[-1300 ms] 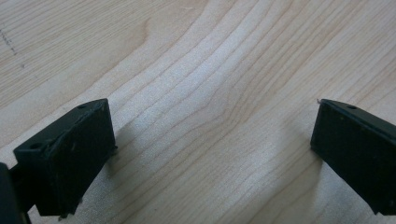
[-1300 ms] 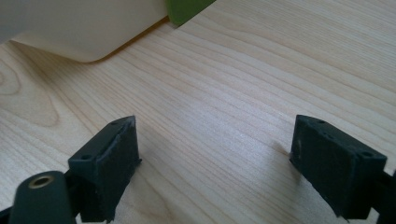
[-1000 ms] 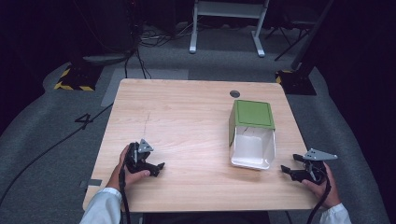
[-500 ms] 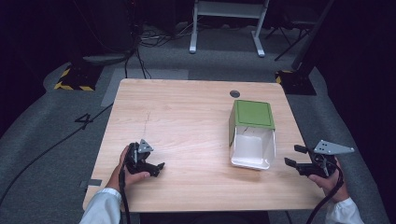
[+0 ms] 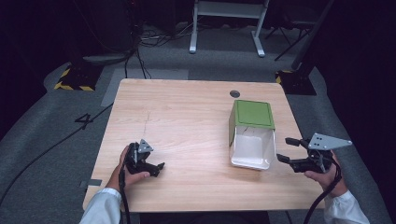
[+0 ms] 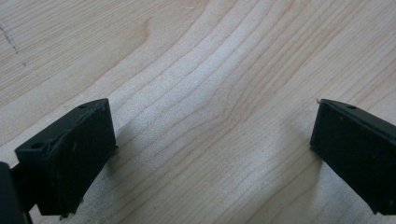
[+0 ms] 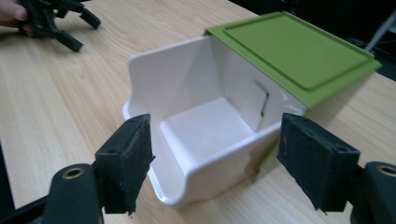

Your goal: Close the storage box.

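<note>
With its jaws apart and just closing on nothing, the right gripper (image 5: 286,149) faced the white bin (image 7: 201,126) ahead and did best squaring to one wall, while the left gripper (image 5: 159,169) rested open.

We saw grey carpet (image 5: 56,140) around the wooden table (image 5: 187,116), a white frame (image 5: 226,21) behind, darkness beyond.
</note>
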`<state>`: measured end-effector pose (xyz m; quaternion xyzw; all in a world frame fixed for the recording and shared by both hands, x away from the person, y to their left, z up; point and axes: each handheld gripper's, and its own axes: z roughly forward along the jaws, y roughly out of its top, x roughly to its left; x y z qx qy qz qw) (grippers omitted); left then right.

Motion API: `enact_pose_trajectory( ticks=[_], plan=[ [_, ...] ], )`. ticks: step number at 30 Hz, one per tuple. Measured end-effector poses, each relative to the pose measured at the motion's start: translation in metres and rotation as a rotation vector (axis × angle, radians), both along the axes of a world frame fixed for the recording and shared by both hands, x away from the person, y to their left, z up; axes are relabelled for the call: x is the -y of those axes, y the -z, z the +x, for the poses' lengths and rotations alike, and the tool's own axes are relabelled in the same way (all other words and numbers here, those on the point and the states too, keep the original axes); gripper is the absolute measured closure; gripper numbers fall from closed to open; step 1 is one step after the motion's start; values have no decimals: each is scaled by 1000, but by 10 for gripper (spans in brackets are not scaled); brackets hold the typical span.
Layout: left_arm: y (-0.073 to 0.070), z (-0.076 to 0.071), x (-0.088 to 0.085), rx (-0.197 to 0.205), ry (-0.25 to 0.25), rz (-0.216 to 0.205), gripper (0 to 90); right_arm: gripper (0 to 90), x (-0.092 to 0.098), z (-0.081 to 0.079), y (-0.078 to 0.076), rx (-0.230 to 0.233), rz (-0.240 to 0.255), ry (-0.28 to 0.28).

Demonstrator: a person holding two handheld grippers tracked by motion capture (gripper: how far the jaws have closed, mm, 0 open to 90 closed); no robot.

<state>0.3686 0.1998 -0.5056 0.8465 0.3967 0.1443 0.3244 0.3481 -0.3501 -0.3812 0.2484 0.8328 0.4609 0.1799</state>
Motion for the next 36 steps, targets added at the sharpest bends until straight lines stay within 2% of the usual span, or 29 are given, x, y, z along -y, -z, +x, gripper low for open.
enact_pose_trajectory(
  ticks=[4,7,11,14,19,23,29,30,33,36],
  plan=[
    [0,0,0,0,0,0,2,273,-13,1,-3,-6,-12,-30],
    [0,0,0,0,0,0,2,283,-33,2,-3,-8,-48,-74],
    [0,0,0,1,1,2,2,294,-46,2,0,-16,-69,-105],
    [0,0,0,1,1,2,2,311,-60,3,8,-42,-92,-138],
    [0,0,0,0,0,0,2,348,-68,4,20,-66,-112,-160],
    [0,0,0,0,0,0,2,395,-80,5,38,-89,-170,-190],
    [0,0,0,1,1,1,2,438,-88,10,55,-120,-214,-203],
    [0,0,0,0,0,0,2,458,-89,12,62,-133,-234,-198],
    [0,0,0,0,0,0,2,515,-90,16,71,-145,-265,-187],
    [0,0,0,1,1,1,2,545,-90,18,74,-125,-295,-167]
  ],
)
